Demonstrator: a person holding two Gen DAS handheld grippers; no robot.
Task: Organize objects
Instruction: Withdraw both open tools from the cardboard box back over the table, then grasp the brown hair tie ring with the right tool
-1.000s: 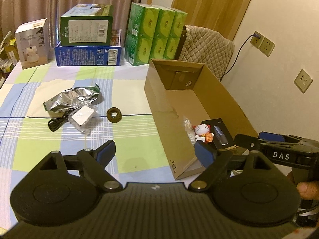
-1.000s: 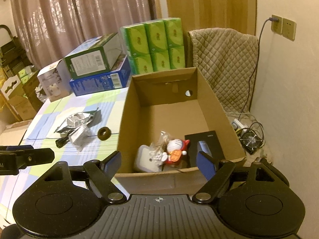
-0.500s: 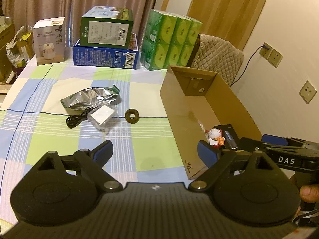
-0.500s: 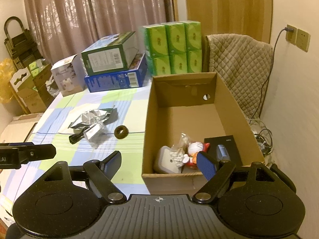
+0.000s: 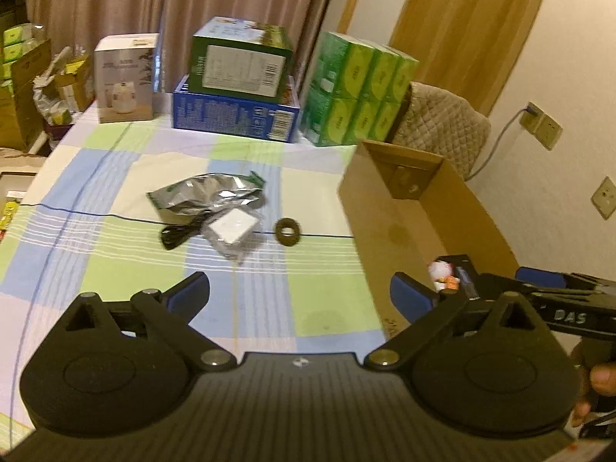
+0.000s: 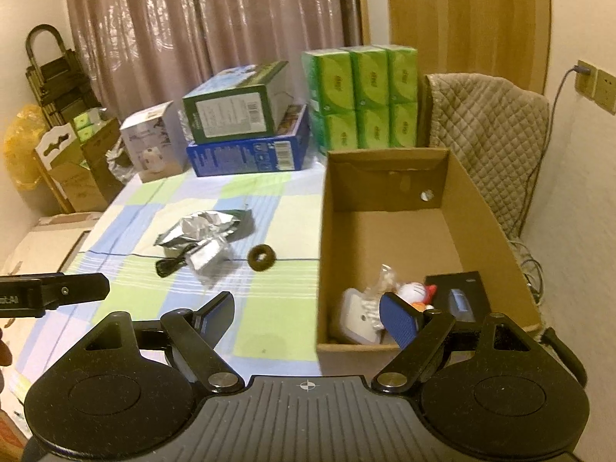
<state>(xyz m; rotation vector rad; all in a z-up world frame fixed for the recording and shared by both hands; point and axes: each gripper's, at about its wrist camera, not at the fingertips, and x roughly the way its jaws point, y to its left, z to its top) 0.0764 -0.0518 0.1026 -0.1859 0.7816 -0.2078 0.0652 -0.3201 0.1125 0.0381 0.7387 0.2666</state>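
An open cardboard box (image 6: pixel 481 227) (image 5: pixel 369 208) stands on the right of the checked table. It holds a white device (image 6: pixel 356 317), a cat figure (image 6: pixel 414 292) and a black case (image 6: pixel 460 292). On the cloth lie a silver foil bag (image 5: pixel 204 194) (image 6: pixel 200 227), a white adapter in plastic (image 5: pixel 231 229) with a black cable (image 5: pixel 179 235), and a dark ring (image 5: pixel 287 227) (image 6: pixel 261 257). My left gripper (image 5: pixel 300 294) is open and empty, above the table's near part. My right gripper (image 6: pixel 306 313) is open and empty at the box's near left corner.
Green tissue packs (image 6: pixel 362 100), a green carton on a blue one (image 6: pixel 238 111) and a white product box (image 5: pixel 125 77) line the table's far edge. A quilted chair (image 6: pixel 489 131) stands behind the box. Clutter and cartons (image 6: pixel 73 165) sit left of the table.
Both grippers have drawn back and up from the box, so more of the table shows. Both stay open and empty. The objects have not moved.
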